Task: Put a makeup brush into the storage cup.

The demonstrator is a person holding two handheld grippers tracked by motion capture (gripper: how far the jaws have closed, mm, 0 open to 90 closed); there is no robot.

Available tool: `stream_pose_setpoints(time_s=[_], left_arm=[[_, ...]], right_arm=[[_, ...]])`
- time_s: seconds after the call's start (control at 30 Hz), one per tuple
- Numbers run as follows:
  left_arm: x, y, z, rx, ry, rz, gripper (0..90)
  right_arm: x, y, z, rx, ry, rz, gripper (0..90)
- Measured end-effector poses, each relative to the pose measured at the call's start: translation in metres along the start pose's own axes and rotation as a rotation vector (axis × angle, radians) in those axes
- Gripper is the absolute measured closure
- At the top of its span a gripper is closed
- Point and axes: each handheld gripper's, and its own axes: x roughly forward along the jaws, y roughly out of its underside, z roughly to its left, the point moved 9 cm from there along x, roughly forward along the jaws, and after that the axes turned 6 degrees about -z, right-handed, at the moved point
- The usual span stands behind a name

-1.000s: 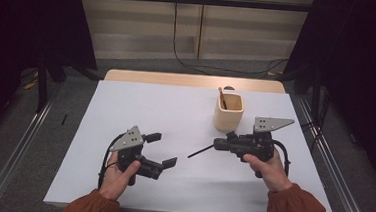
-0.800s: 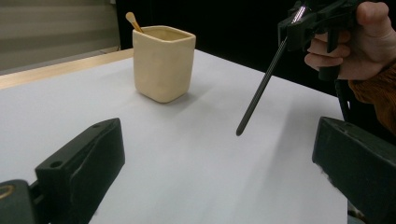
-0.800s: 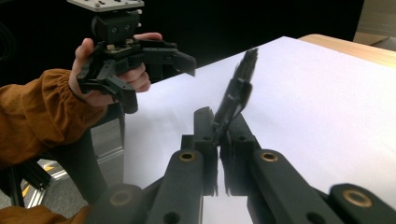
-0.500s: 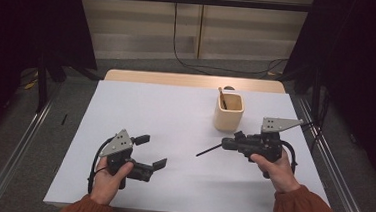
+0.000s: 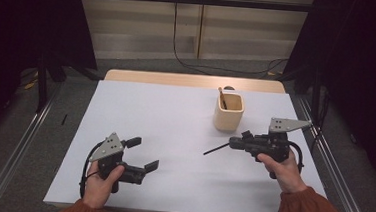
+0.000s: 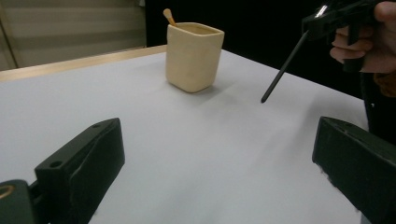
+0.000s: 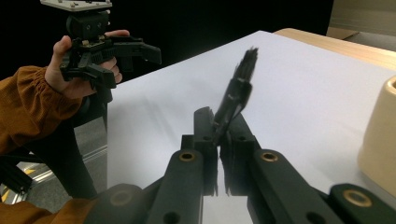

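Observation:
A cream cup [image 5: 228, 111] stands on the white table top [image 5: 175, 115] right of centre, with a wooden stick [image 5: 222, 96] leaning inside it. In front of the cup, my right gripper [image 5: 233, 142] is shut on a thin black stick [image 5: 216, 149] that points left and down toward the table. In the right gripper view the stick [image 7: 238, 88] juts up from the closed jaws of the right gripper [image 7: 219, 126], its tip blurred. My left gripper [image 5: 142, 154] hovers near the front left, open and holding nothing. The left gripper view faces the cup [image 6: 194, 56] and the stick [image 6: 282, 70].
Behind the white sheet, the table's wooden far edge [image 5: 193, 80] shows. Metal rails [image 5: 337, 166] run along both sides on the floor. A cable [image 5: 180, 40] hangs down the back wall. Bare white surface lies between the two grippers.
Both hands have drifted apart. The left gripper moved toward the front left corner, and the right gripper moved right with the black stick still in its jaws.

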Motion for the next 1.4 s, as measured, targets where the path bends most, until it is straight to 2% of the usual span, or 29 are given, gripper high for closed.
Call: stream_pose_setpoints(time_s=[0.07,0.1,0.37,0.47,0.8,0.87,1.4], left_arm=[[-0.002,0.003,0.002,0.002,-0.012,0.006,2.2],[-0.004,0.005,0.002,0.0,-0.005,0.018,2.2],[-0.015,0.009,0.01,-0.023,-0.039,-0.002,2.2],[-0.02,0.009,0.013,-0.019,-0.058,-0.008,2.2],[-0.035,0.015,0.016,-0.033,-0.094,-0.017,2.3],[-0.033,0.016,0.015,-0.02,-0.093,-0.012,2.2],[-0.034,0.017,0.015,-0.001,-0.085,0.003,2.2]], right_arm=[[-0.003,0.0,-0.001,0.001,0.006,-0.001,85.4],[-0.004,0.0,-0.002,0.001,0.008,-0.002,85.4],[-0.011,0.004,-0.008,0.014,0.034,0.002,85.3],[-0.014,0.004,-0.009,0.017,0.034,0.002,85.4],[-0.025,0.003,-0.015,0.023,0.049,0.003,85.4],[-0.027,0.001,-0.016,0.023,0.055,0.0,85.3],[-0.03,-0.015,-0.032,0.013,0.093,0.008,85.3]])
